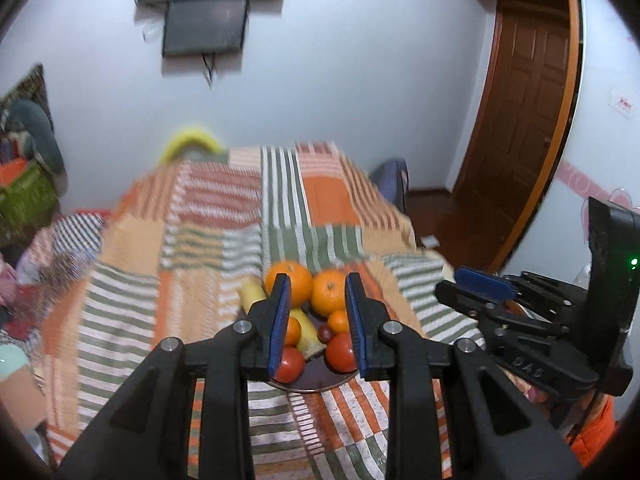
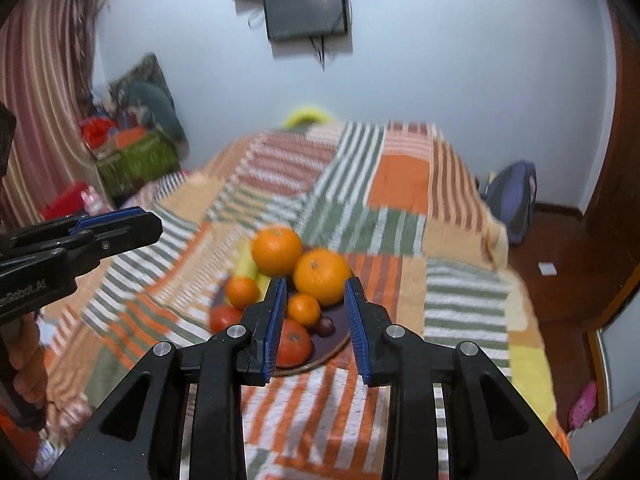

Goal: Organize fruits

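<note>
A dark plate (image 2: 340,340) full of fruit sits on a bed with a striped orange, green and white blanket (image 2: 400,208). The plate is near the front edge of the bed, about in the middle.

On the far side of the plate are two big oranges (image 2: 277,251), side by side and touching. Next to them lies a yellow banana (image 1: 306,328). Two small oranges (image 2: 304,310) sit closer to the front. Two red tomatoes (image 2: 294,342) are at the near rim. A small dark red fruit (image 2: 325,326) sits beside one tomato; I cannot tell what kind it is.

The left gripper (image 1: 318,320) hangs over the plate. Its blue fingers are spread apart and hold nothing. The right gripper (image 2: 316,320) also hangs over the plate with its fingers apart and nothing between them. Each gripper shows at the side of the other one's view.

A screen (image 2: 306,8) is on the white wall behind the bed. A brown door (image 1: 524,100) is to the right.
</note>
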